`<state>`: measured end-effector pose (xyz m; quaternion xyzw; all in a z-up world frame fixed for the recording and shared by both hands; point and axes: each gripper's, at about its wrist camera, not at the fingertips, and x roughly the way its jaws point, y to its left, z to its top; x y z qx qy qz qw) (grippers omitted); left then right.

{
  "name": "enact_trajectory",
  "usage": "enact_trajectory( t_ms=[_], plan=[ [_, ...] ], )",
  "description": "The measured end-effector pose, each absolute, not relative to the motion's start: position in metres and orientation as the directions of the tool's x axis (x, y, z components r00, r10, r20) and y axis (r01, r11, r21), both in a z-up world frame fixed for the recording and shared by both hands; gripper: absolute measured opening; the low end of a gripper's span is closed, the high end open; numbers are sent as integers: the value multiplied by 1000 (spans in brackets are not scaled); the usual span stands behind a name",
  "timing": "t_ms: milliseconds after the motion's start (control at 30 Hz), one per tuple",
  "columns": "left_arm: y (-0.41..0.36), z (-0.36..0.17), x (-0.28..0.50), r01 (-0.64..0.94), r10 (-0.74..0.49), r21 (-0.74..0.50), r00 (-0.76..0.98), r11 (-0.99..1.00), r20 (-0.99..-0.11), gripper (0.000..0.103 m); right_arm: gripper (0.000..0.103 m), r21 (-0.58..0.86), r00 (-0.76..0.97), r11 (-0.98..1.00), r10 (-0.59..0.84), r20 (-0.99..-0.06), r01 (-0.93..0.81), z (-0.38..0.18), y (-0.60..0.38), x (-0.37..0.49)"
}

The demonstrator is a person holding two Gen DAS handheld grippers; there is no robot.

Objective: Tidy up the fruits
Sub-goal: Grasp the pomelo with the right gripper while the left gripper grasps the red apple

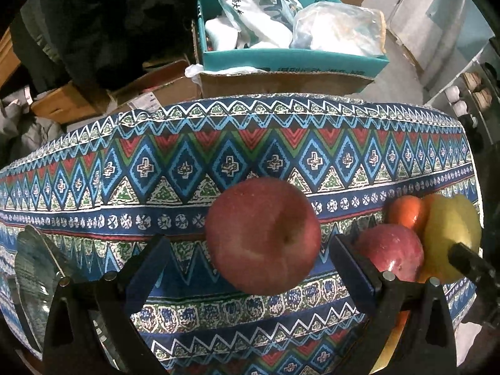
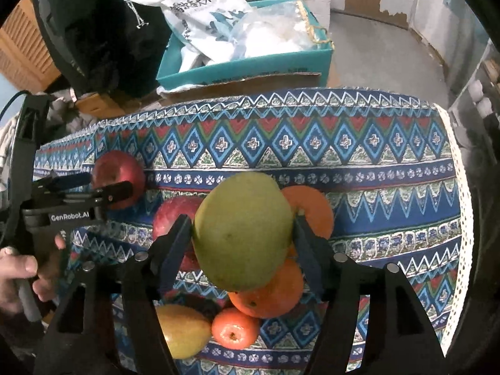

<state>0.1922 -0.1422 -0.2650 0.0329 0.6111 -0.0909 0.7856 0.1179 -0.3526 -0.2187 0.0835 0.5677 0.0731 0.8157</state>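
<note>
Right claw (image 2: 242, 237) clamping the green mango (image 2: 242, 234) at its widest, above the fruit pile on the patterned tabletop (image 2: 390, 168). Left claw (image 1: 250, 250) spread wide around a red apple (image 1: 262, 237), pads not touching. Keeping the mango squeeze light, centring on the apple before closing, avoiding nudging neighbouring fruit.

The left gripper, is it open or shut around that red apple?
Open. The left gripper straddles the red apple, with patterned cloth visible between each finger and the fruit.
</note>
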Motion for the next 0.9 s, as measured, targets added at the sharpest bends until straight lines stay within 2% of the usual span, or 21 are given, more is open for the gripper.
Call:
enact_trajectory(
  t_ms=[133,333,400,467,567,900],
  plan=[
    [-147,-273,199,186,-121,-79,226,979,-967,102,66,270,331,963,254,-909,3,-225,-356,120],
    [-153,-284,203,196,-133,-92,206,976,-970,102,67,252,305,968,241,-921,-2,-237,-351,125],
    [-154,-287,204,193,-142,-103,200,976,-969,96,67,231,319,973,223,-921,-11,-238,-349,125],
    [-154,-292,205,197,-150,-113,185,974,-971,83,67,208,329,978,202,-922,-18,-237,-347,125],
    [-155,-296,207,204,-138,-95,205,974,-969,77,66,188,345,982,186,-920,-30,-236,-347,124],
    [-151,-290,194,210,-179,-128,245,969,-953,77,66,126,385,991,134,-913,-47,-234,-342,119]
  ],
)
